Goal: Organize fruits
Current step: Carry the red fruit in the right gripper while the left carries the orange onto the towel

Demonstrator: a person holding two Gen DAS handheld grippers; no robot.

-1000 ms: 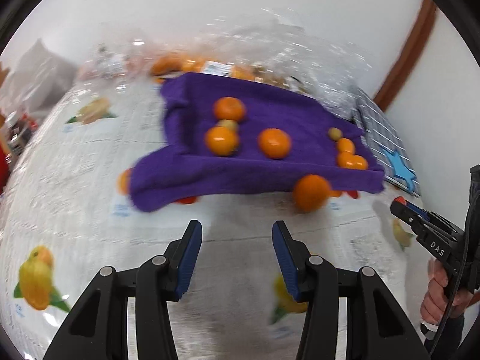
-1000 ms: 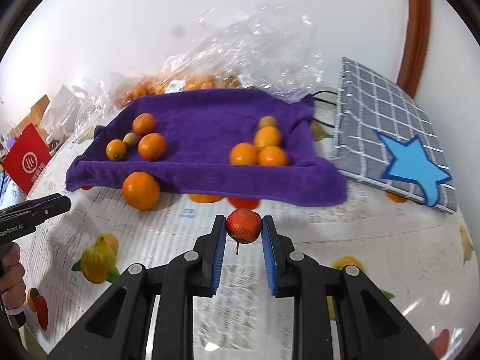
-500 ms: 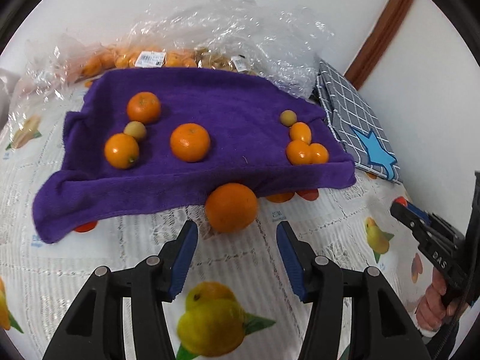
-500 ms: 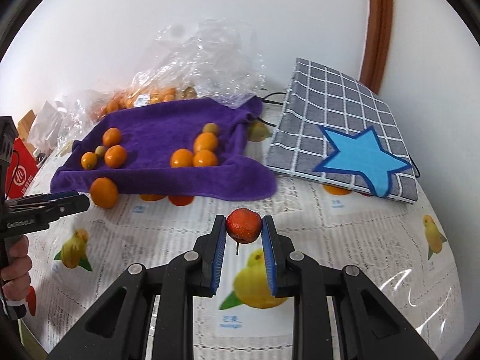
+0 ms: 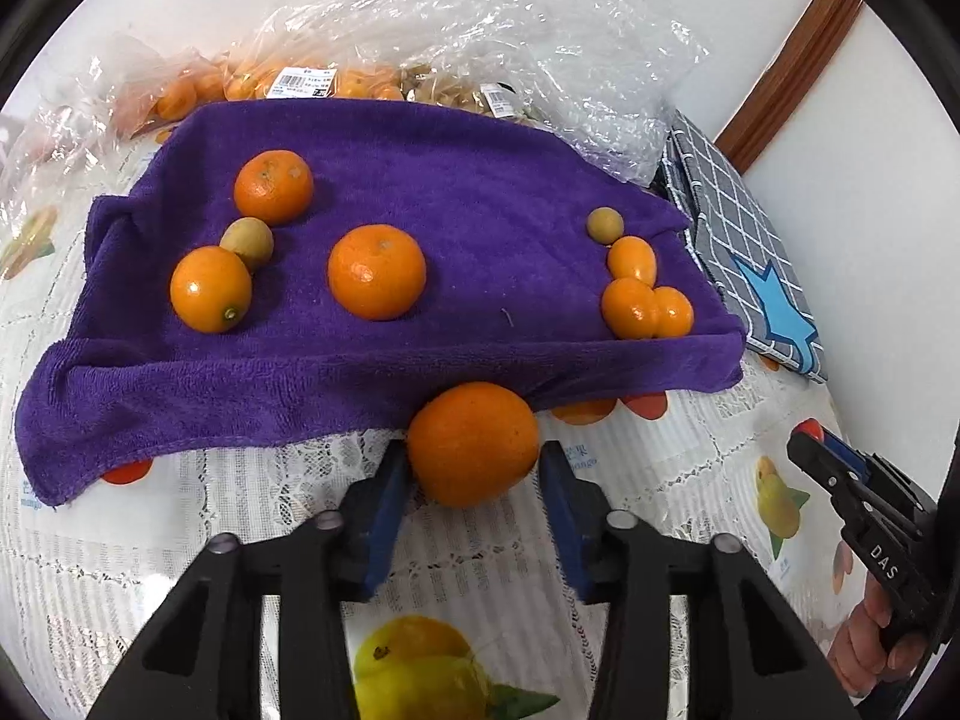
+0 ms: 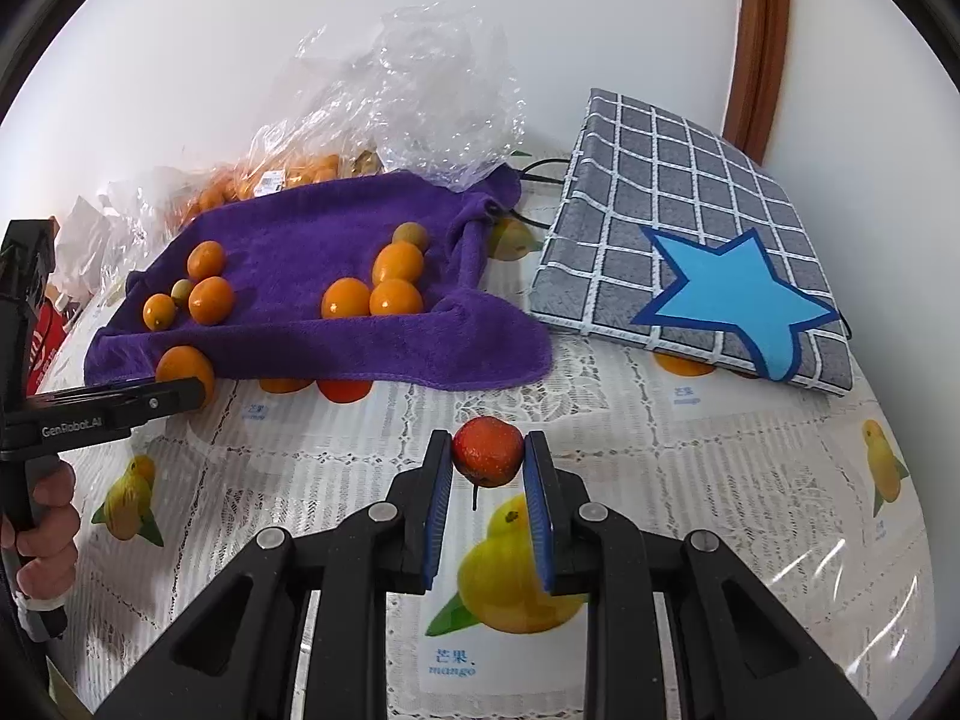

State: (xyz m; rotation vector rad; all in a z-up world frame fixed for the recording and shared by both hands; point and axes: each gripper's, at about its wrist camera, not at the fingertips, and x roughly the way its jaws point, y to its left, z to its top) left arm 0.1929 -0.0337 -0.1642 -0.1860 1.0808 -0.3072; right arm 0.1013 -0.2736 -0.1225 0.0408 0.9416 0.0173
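Observation:
A purple towel [image 5: 420, 192] lies on the table with several oranges and small kumquats on it. It also shows in the right wrist view [image 6: 312, 240]. A large orange [image 5: 473, 443] sits on the tablecloth at the towel's front edge, between the fingers of my open left gripper [image 5: 471, 468]. The left pad is close to its side; the right pad stands a little off. My right gripper [image 6: 487, 459] is shut on a small red fruit [image 6: 487, 457] and holds it above the tablecloth. The left gripper also shows in the right wrist view [image 6: 150, 399].
Clear plastic bags of fruit [image 5: 372, 60] lie behind the towel. A grey checked cushion with a blue star [image 6: 702, 252] lies to the right by the wall. The tablecloth [image 6: 690, 480] has printed fruit pictures. A red bag [image 6: 45, 348] is at far left.
My left gripper has moved forward to the large orange, which now lies between its fingers. My right gripper has drawn back and rightward from the towel, still holding the red fruit.

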